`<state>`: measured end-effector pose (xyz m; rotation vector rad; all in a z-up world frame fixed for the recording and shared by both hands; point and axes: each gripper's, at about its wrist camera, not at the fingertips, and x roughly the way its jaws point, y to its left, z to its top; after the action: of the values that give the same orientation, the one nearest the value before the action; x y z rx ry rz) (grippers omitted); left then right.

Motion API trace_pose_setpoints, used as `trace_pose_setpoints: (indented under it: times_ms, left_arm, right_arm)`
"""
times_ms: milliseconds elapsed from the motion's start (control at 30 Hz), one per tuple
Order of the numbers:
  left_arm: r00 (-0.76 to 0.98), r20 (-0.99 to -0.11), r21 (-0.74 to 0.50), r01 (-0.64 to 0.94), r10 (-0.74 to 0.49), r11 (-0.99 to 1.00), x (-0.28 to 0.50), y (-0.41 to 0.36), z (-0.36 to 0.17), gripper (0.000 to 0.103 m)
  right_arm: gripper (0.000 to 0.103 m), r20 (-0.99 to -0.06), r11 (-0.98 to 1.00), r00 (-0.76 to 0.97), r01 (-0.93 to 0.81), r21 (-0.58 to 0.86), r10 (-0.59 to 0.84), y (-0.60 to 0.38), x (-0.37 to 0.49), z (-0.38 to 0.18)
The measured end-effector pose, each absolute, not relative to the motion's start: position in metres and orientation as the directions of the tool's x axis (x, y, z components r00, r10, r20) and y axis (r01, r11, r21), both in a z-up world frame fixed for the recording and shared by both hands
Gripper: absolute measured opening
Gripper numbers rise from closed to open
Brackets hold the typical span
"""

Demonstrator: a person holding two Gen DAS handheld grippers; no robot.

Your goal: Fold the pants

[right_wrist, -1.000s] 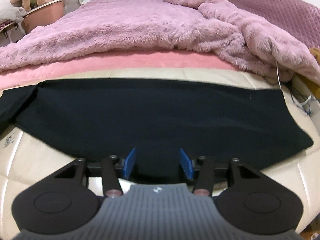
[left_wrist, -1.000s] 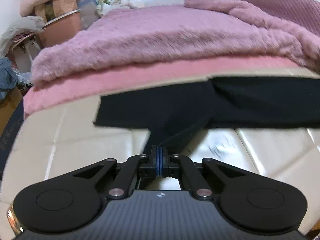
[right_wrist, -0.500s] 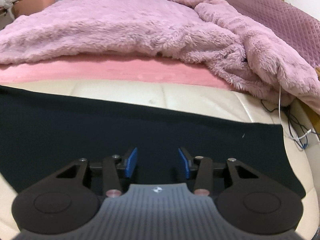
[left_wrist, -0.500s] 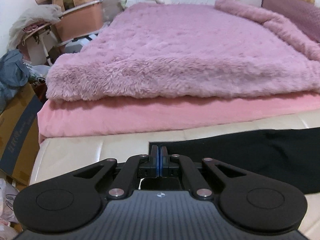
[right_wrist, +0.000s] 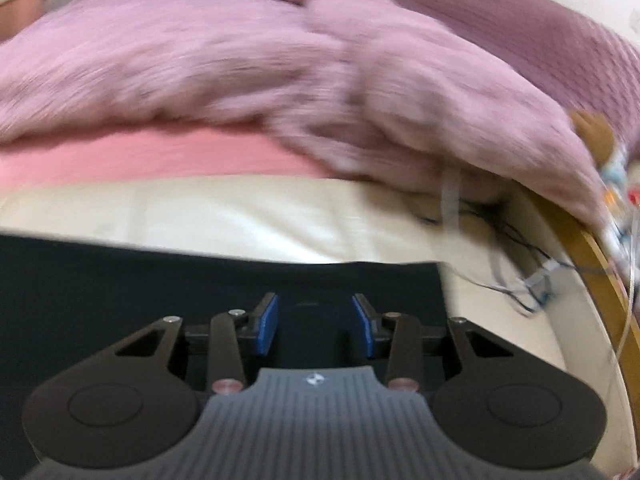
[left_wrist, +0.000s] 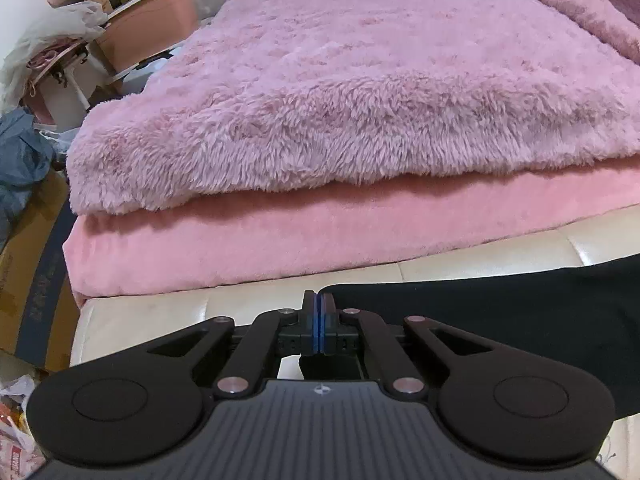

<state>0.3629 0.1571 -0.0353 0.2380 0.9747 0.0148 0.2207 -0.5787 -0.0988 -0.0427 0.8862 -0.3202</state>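
Black pants (left_wrist: 500,312) lie stretched flat across a cream padded bench (left_wrist: 160,316) at the foot of a bed. My left gripper (left_wrist: 319,300) is shut on the pants' left end, where the dark cloth runs up between the blue pads at its corner. In the blurred right wrist view, my right gripper (right_wrist: 316,312) hovers over the right end of the pants (right_wrist: 120,280). Its jaws are closing, the blue pads (right_wrist: 267,324) still apart, with the cloth lying under and between them and not pinched.
A fluffy pink blanket (left_wrist: 360,100) on a pink mattress cover (left_wrist: 280,232) borders the bench's far side. Cardboard boxes (left_wrist: 32,260) and bags crowd the floor at left. Loose cables (right_wrist: 520,272) and a wooden edge (right_wrist: 600,264) lie right of the pants.
The left gripper has swept left, drawing the pants' end out flat toward the bench's left side. The right gripper has travelled right to the pants' right end, its jaws narrowing.
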Motion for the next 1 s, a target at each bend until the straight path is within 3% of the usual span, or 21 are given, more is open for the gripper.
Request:
trace_pose_setpoints:
  times_ms: [133, 267, 400, 733, 1000]
  left_arm:
    - [0.538, -0.828, 0.237, 0.08, 0.158, 0.968, 0.365, 0.153, -0.038, 0.0]
    - [0.516, -0.833, 0.271, 0.071, 0.197, 0.96, 0.367, 0.147, -0.04, 0.0]
    - [0.501, -0.834, 0.3, 0.064, 0.23, 0.952, 0.367, 0.142, -0.038, 0.0]
    - [0.482, -0.83, 0.346, 0.049, 0.281, 0.937, 0.361, 0.133, -0.034, 0.0]
    - [0.47, -0.835, 0.338, 0.028, 0.286, 0.941, 0.36, 0.135, -0.039, 0.0]
  right_arm:
    - [0.039, -0.746, 0.955, 0.597, 0.165, -0.245, -0.295, -0.62, 0.222, -0.092]
    - [0.04, -0.81, 0.921, 0.537, -0.143, -0.363, -0.236, -0.636, 0.245, -0.095]
    - [0.039, -0.884, 0.827, 0.425, -0.414, -0.38, -0.194, -0.636, 0.269, -0.103]
    - [0.042, -0.959, 0.835, 0.267, -0.505, -0.22, -0.092, -0.655, 0.307, -0.123]
    - [0.014, -0.939, 0.831, 0.333, -0.498, -0.249, -0.081, -0.644, 0.279, -0.112]
